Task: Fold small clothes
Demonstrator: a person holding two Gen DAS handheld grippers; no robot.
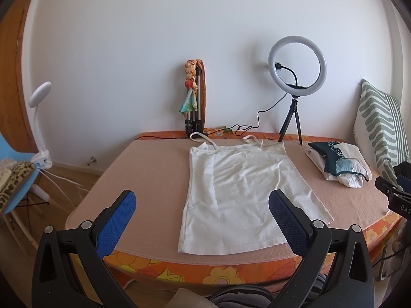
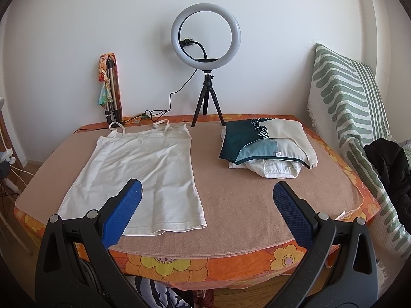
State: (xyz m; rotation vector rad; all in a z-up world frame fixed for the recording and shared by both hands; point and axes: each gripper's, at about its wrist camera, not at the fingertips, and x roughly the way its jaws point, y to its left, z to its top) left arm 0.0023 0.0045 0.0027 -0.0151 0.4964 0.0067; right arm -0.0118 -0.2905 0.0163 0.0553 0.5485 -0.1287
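Observation:
A white strappy top (image 1: 239, 190) (image 2: 143, 177) lies spread flat on the pink blanket (image 1: 154, 169) (image 2: 244, 200), straps toward the wall, hem toward me. My left gripper (image 1: 203, 200) hovers open above the near hem, holding nothing. My right gripper (image 2: 208, 192) is open too, above the blanket just right of the top's lower right corner. A pile of folded clothes (image 1: 339, 164) (image 2: 267, 148), teal and white, rests to the right of the top. Part of the right gripper (image 1: 393, 195) shows at the right edge of the left wrist view.
A ring light on a small tripod (image 1: 295, 89) (image 2: 206, 77) and a folded tripod with scarves (image 1: 194, 102) (image 2: 110, 89) stand against the wall. A green striped cushion (image 1: 380, 128) (image 2: 352, 115) leans at the right, with dark cloth (image 2: 388, 169) beside it. A blue chair (image 1: 15, 179) and clip lamp (image 1: 38, 118) stand left.

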